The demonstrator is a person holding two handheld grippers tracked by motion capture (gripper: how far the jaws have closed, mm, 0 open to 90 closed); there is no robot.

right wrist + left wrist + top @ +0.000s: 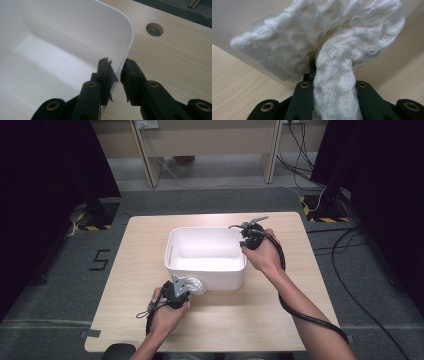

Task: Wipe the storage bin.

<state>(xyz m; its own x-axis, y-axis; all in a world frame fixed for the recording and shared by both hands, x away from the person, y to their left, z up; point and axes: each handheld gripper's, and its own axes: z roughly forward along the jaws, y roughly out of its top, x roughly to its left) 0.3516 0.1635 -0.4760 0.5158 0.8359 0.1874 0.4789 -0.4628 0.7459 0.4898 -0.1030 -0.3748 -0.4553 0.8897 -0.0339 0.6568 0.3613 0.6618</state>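
High view: white bin [206, 257] mid-tabletop [130, 285]; left tool [175, 292] at the bin's near wall, clamped on white knitted cloth [194, 284]; right tool [250, 237] at its right rim.
Left gripper view: cloth [332, 57] pinched between jaws, against the bin.
Right gripper view: jaws narrowly straddling the bin wall [125, 47], one inside, one outside.

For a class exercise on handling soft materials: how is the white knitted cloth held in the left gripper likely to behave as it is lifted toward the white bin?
The white knitted cloth is probably floppy: it bunches and folds above the left gripper. It looks light, being a loose, open knit. Its fuzzy loops may snag on the rim of the white bin.
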